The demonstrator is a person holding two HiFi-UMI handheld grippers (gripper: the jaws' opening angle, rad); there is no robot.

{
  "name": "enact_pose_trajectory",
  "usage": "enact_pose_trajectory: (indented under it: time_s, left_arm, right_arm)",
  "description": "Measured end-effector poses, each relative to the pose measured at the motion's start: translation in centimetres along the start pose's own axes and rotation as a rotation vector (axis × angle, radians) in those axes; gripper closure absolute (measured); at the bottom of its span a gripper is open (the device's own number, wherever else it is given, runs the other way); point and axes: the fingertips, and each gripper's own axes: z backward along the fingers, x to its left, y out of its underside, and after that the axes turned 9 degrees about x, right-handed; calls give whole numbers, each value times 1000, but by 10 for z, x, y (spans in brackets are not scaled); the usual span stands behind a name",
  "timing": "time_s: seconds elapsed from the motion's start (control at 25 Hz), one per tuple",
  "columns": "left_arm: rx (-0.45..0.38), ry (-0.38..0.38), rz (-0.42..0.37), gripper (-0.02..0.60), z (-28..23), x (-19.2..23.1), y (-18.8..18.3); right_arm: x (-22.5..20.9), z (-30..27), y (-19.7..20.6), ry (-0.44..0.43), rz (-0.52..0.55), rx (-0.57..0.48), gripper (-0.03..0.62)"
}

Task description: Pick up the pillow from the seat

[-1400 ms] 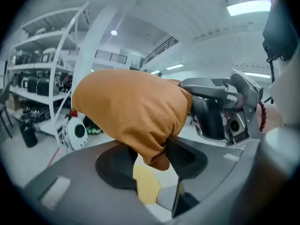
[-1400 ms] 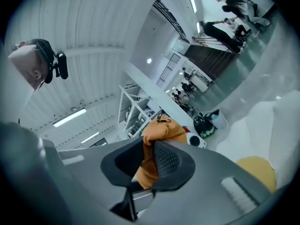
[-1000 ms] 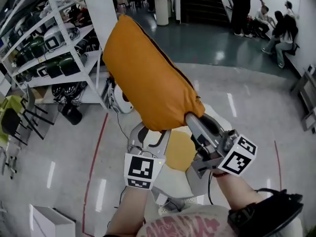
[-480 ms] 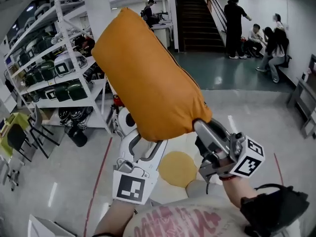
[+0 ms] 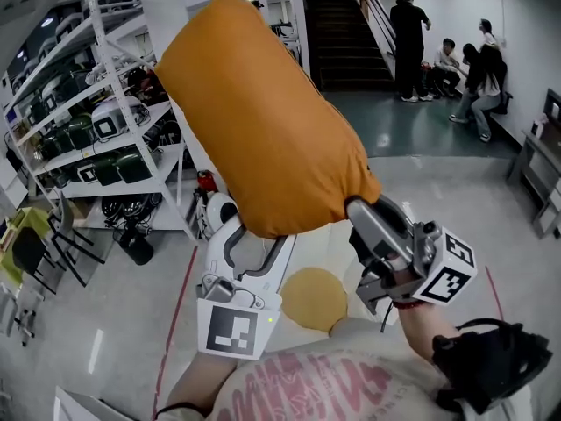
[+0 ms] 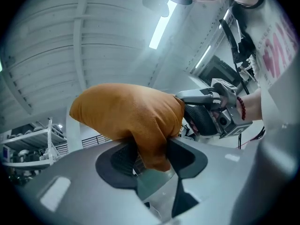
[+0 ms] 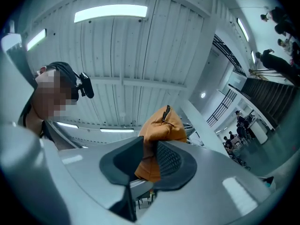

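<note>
Workshop floor point(image 5: 465, 191): soft orange fabric pillow point(image 5: 263, 121) is lifting further off the round yellow seat point(image 5: 314, 298), left gripper point(image 6: 151, 157) and right gripper point(image 7: 149, 159) fingers clamping it, so pick-up's basically finishing.

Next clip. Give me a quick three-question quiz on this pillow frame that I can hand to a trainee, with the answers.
1. Multiple choice: how many grippers grip the orange pillow? A) none B) one C) both
2. True or false: the pillow is up in the air, clear of the yellow seat.
3. Short answer: what does the left gripper have between its jaws?
Key: 1 C, the right gripper pinches it too. 2 true. 3 a fold of the pillow's fabric, pressed between the pads.
</note>
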Motion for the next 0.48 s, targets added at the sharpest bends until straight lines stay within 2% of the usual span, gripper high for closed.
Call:
enact_pose_trajectory:
  time_s: [0.08, 0.2, 0.32, 0.4, 0.48]
  left_arm:
    - [-25, -8, 6, 368, -3, 1, -9]
    - [-79, -48, 174, 368, -9, 5, -25]
    - [-144, -76, 237, 367, -11, 7, -29]
    - [-188, -90, 243, 367, -11, 10, -33]
    - [-175, -90, 206, 367, -11, 14, -39]
  right_arm:
    - [1, 8, -12, -4, 14, 2, 513]
    - [-1, 17, -24, 0, 31, 8, 513]
    - [-3, 18, -22, 9, 55, 13, 513]
    - [-5, 17, -22, 11, 63, 9, 513]
    - [-5, 16, -24, 10, 63, 0, 513]
